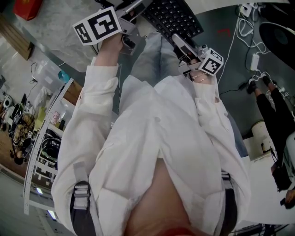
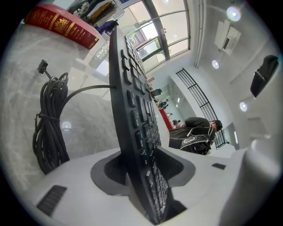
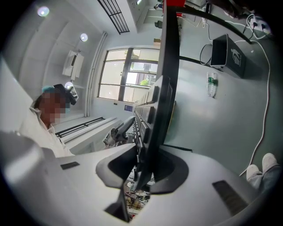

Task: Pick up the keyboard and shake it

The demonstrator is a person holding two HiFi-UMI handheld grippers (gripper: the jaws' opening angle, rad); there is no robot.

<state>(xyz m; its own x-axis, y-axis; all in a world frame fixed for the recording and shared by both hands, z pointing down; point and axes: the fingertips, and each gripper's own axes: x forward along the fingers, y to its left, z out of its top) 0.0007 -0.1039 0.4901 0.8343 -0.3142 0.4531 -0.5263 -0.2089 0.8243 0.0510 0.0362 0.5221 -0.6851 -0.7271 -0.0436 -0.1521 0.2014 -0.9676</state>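
Observation:
A black keyboard point(image 1: 173, 16) is held off the marble table point(image 1: 60, 27) in front of my white-shirted chest. My left gripper point(image 1: 132, 13) is clamped on its left end and my right gripper point(image 1: 183, 44) on its right end. In the left gripper view the keyboard point(image 2: 132, 110) stands edge-on between the jaws of that gripper point(image 2: 146, 185), keys facing right, and its cable runs off to the left. The right gripper view shows the keyboard point(image 3: 166, 88) edge-on as well, wedged in the right gripper point(image 3: 141, 172).
A coiled black cable bundle point(image 2: 51, 128) and a red book point(image 2: 62, 26) lie on the marble table point(image 2: 26, 66). White cables point(image 1: 249, 41) trail over the grey floor. A person in black point(image 1: 276, 106) stands at the right. A shelf cart point(image 1: 46, 152) stands at the left.

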